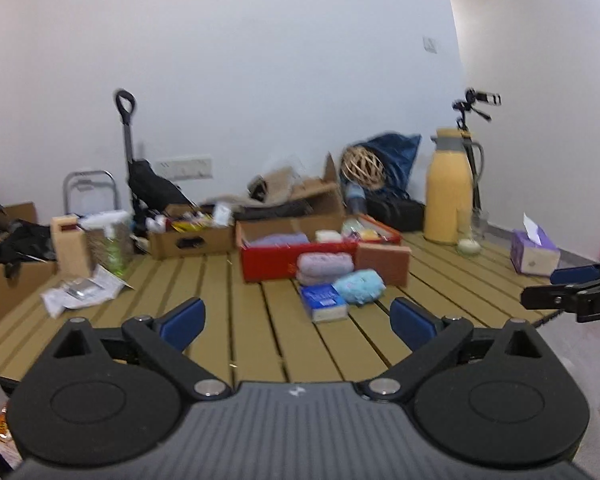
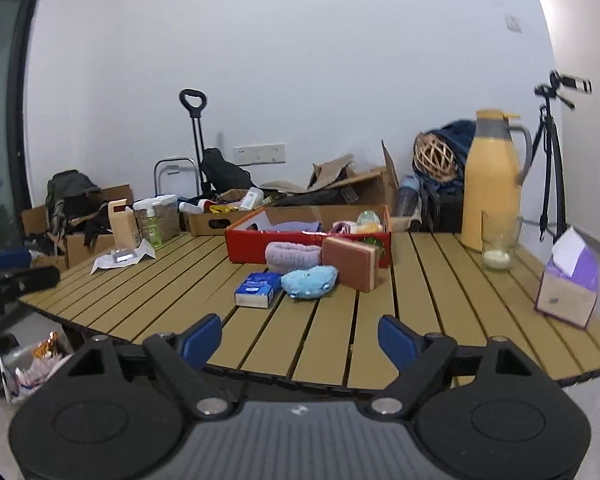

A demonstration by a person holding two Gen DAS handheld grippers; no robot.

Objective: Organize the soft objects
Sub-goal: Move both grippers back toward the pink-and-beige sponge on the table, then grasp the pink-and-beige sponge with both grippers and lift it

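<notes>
On the slatted wooden table (image 1: 228, 312) a red box (image 1: 296, 264) (image 2: 300, 242) holds a folded purple cloth (image 1: 280, 239) (image 2: 296, 226) and small items. In front of it lie a lilac fluffy cloth (image 1: 324, 266) (image 2: 292, 256), a light blue plush (image 1: 360, 286) (image 2: 310, 282), a blue tissue pack (image 1: 324, 302) (image 2: 258, 289) and a brown sponge block (image 1: 382, 264) (image 2: 352, 264). My left gripper (image 1: 298, 322) stands open over the near table, short of the pack, nothing between its pads. My right gripper (image 2: 300, 340) is open at the table's front edge, also holding nothing.
A yellow jug (image 1: 450, 192) (image 2: 490, 184), a glass (image 2: 500, 246) and a purple tissue box (image 1: 534, 250) (image 2: 568, 288) stand on the right. Crumpled paper (image 1: 80, 292), a spray bottle and cardboard boxes (image 1: 192, 236) crowd the left and back. A tripod (image 2: 552, 160) stands beyond.
</notes>
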